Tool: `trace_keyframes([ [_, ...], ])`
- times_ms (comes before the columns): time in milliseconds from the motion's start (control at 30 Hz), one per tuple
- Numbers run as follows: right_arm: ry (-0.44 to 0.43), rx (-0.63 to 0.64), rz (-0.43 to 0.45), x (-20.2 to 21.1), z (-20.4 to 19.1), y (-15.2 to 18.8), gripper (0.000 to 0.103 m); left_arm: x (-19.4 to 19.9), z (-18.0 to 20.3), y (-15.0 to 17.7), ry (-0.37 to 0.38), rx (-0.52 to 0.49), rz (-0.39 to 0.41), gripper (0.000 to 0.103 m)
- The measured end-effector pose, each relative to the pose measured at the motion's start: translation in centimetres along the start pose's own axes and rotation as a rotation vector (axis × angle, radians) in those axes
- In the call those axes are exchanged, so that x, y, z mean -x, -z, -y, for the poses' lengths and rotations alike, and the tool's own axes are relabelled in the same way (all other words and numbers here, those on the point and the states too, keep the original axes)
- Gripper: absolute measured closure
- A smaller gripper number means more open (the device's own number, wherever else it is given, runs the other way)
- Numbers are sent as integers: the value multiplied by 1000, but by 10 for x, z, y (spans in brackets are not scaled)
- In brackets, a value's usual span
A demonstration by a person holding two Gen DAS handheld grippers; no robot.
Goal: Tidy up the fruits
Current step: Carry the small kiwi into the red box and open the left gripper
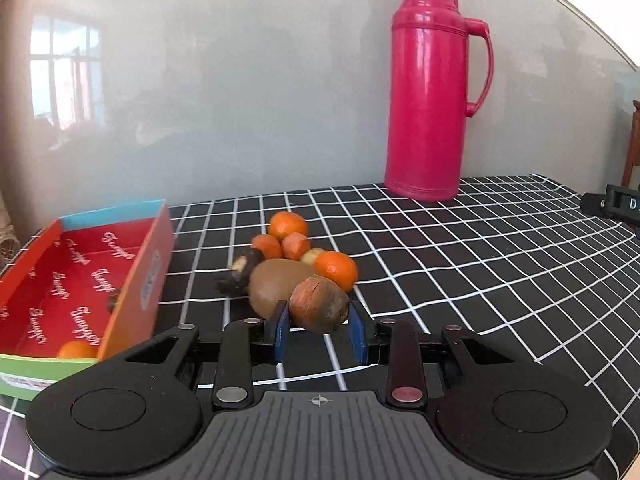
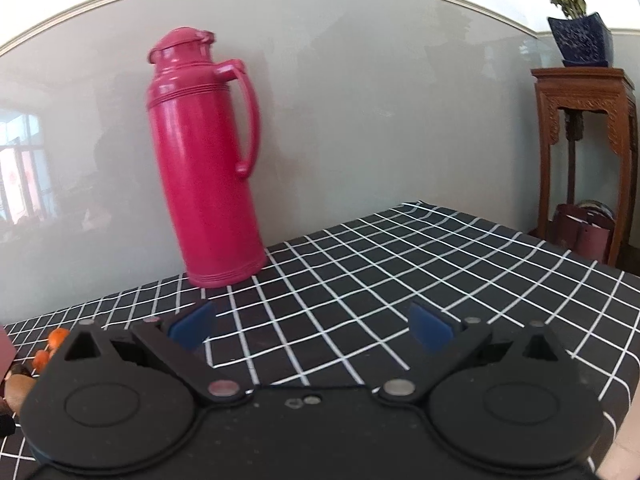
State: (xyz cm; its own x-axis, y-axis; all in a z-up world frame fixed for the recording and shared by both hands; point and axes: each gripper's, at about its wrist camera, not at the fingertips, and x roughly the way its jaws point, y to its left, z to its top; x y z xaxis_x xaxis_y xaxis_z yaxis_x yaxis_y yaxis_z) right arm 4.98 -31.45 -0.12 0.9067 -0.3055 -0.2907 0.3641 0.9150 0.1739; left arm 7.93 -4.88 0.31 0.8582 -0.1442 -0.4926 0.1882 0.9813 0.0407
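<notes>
left wrist: left hand-held gripper [image 1: 320, 330] clamps a brown fruit [image 1: 319, 308].

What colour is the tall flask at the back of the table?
Pink-red all over, the flask shows best in the left wrist view.

1. The left wrist view sits low over the table [image 1: 480, 280], looking across it toward the far edge and grey wall [image 1: 240, 100], close to the fruit pile [image 1: 296, 268].
2. The right wrist view looks the same way, nearer the table's right edge.
3. Both share the pink flask [image 2: 204, 168] at the far edge, the wall, and the checked cloth.
</notes>
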Motion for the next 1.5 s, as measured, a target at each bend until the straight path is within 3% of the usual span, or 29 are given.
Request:
trace_keyframes([
  [967,-127,143,-22,11,-96,16,0,42,-143,8,-261,172,77,71],
  [1433,-159,166,-29,12,-113,20,0,34,-191,23,-367,258,38,71],
  [1467,-158,165,-31,12,-112,20,0,36,-190,23,-367,258,51,70],
  [1500,-158,162,-30,12,-111,20,0,38,-188,22,-364,253,59,59],
])
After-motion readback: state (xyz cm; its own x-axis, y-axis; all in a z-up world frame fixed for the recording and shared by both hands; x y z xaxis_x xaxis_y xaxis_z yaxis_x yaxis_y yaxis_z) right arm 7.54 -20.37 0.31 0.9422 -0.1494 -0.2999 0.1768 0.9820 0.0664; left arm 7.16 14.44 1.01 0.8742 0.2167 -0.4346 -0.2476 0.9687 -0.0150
